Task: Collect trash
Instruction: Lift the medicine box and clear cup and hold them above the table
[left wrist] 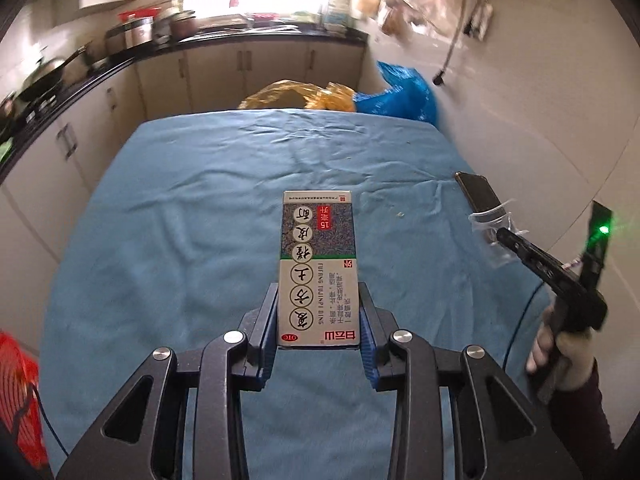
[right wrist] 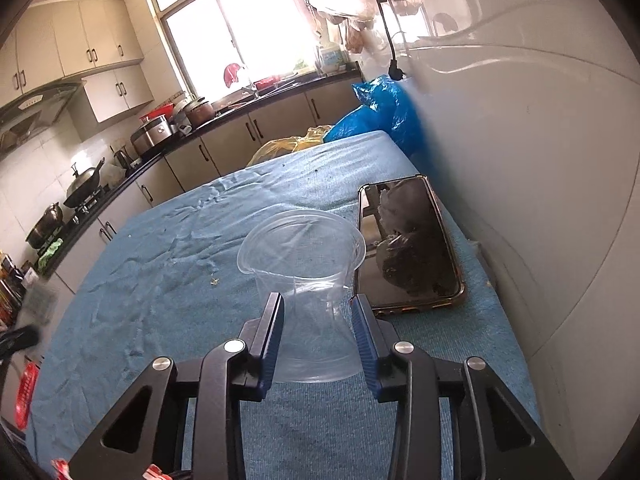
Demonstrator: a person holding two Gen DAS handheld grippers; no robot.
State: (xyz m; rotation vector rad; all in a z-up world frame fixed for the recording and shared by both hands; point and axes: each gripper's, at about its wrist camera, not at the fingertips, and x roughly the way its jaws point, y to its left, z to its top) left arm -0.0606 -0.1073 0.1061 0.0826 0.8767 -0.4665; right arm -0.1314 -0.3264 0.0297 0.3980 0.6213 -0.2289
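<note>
A printed medicine box is clamped lengthwise in my left gripper, and it hangs above the blue tablecloth. A clear plastic cup is squeezed near its base in my right gripper, so its wall is pinched inward. The cup's base rests low over the cloth. In the left wrist view the right gripper reaches in from the right edge with the cup, and a hand holds it.
A dark phone lies on the cloth just right of the cup, close to the white wall. Blue and yellow plastic bags sit beyond the table's far edge. A red basket is at lower left. Kitchen counters run along the left.
</note>
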